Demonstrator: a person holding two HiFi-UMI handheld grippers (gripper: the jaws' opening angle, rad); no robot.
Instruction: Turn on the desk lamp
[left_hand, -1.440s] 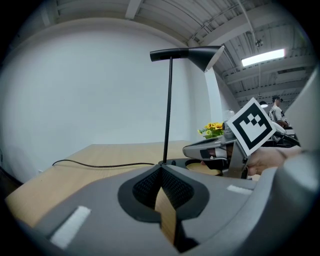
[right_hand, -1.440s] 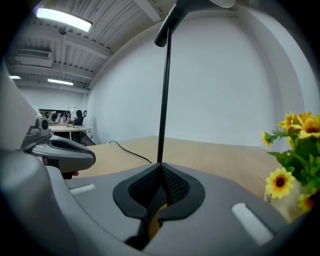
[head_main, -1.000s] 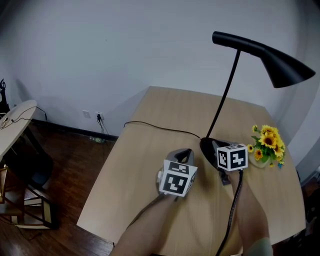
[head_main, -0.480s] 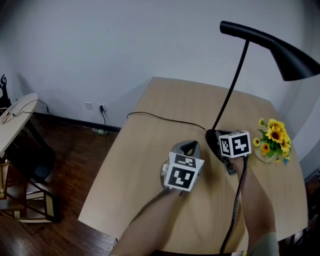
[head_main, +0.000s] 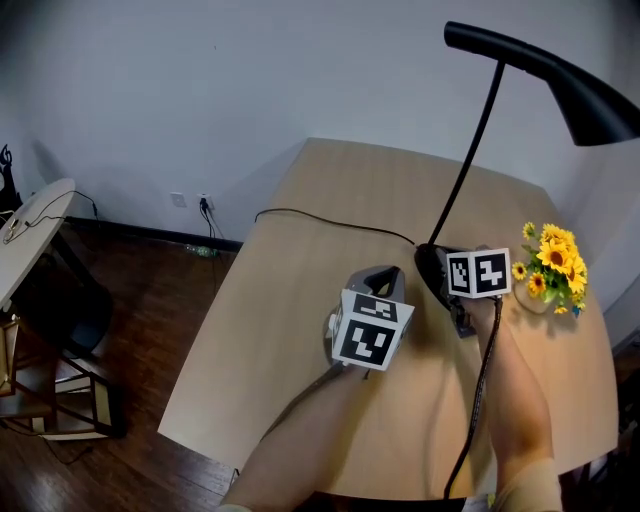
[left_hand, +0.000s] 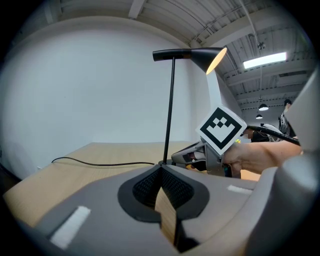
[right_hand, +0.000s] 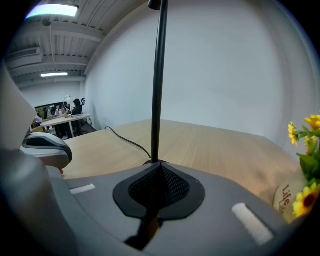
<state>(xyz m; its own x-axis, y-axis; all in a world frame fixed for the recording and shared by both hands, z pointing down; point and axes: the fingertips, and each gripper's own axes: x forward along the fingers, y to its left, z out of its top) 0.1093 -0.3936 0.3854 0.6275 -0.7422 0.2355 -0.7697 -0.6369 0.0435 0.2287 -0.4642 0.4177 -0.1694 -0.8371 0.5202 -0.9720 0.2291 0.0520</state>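
Note:
The black desk lamp (head_main: 470, 160) stands on the wooden table (head_main: 300, 330), its round base (head_main: 427, 276) at the right. In the left gripper view the underside of its shade (left_hand: 214, 58) glows. My right gripper (head_main: 445, 268) is shut, its tips over the base right in front of the stem (right_hand: 158, 80). To the left of the base my left gripper (head_main: 385, 276) is shut and holds nothing. The left gripper view shows the right gripper (left_hand: 176, 159) lying against the foot of the lamp.
A small vase of yellow flowers (head_main: 552, 265) stands right of the lamp base. The lamp's black cable (head_main: 330, 222) runs left across the table to its far-left edge. A chair (head_main: 60, 320) and another table (head_main: 30, 240) stand on the floor at left.
Both grippers sit a little farther right and up in the head view, which has itself shifted. The right gripper stays at the lamp base.

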